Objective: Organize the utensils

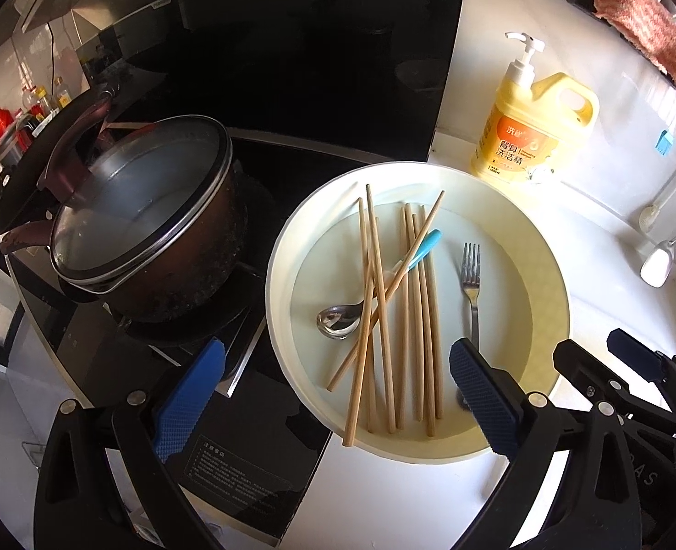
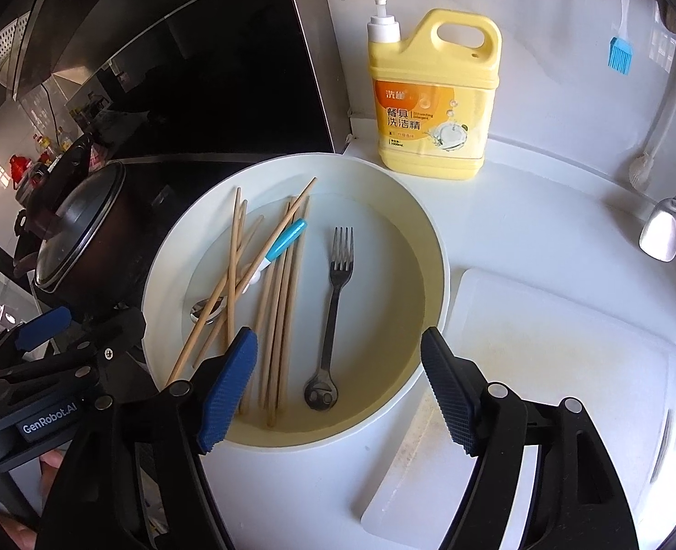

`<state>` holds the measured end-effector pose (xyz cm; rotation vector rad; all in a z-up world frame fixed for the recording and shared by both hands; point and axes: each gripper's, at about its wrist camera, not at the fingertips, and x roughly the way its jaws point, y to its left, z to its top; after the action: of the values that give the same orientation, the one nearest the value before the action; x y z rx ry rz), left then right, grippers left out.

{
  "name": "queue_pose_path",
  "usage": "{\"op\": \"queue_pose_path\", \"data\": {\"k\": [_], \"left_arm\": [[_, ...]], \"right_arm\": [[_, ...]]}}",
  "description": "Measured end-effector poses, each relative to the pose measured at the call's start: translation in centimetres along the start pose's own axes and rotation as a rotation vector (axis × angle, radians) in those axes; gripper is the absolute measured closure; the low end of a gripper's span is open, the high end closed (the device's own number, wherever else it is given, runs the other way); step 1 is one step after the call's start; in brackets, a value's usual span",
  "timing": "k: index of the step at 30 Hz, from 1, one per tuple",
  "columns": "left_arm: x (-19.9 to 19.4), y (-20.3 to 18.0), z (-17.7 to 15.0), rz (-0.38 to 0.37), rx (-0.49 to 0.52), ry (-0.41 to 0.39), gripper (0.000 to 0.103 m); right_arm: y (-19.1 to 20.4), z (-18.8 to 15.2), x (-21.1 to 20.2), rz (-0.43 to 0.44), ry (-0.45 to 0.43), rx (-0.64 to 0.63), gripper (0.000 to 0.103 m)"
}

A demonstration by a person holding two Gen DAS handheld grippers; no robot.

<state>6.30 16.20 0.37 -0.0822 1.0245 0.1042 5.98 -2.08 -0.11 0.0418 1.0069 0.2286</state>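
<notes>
A white basin [image 1: 553, 284] [image 2: 434, 247] on the counter holds several wooden chopsticks [image 1: 422, 321] [image 2: 283, 302], a metal fork [image 1: 471, 288] [image 2: 335, 293] and a spoon with a blue-and-white handle [image 1: 338, 318] [image 2: 283, 240] lying under crossed chopsticks. My left gripper [image 1: 338, 389] is open and empty above the basin's near-left rim. My right gripper [image 2: 338, 389] is open and empty above the basin's near rim, over the fork's handle end. The right gripper also shows at the right edge of the left wrist view [image 1: 622, 366], the left gripper at the left edge of the right wrist view [image 2: 40, 334].
A brown pot with a glass lid [image 1: 145, 211] [image 2: 76, 229] sits on the black stove left of the basin. A yellow dish-soap bottle [image 1: 530, 133] [image 2: 434, 96] stands behind it. A white cutting board [image 2: 557, 366] lies to the right. A ladle [image 2: 663, 229] and a blue brush [image 2: 619, 52] hang by the wall.
</notes>
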Motion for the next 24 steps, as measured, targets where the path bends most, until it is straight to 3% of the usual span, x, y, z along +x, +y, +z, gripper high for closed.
{"op": "queue_pose_path", "data": {"k": [24], "left_arm": [[-0.57,0.05,0.11,0.000,-0.002,-0.004,0.006]], "right_arm": [[-0.03,0.12,-0.39,-0.007,0.001,-0.004,0.032]]}}
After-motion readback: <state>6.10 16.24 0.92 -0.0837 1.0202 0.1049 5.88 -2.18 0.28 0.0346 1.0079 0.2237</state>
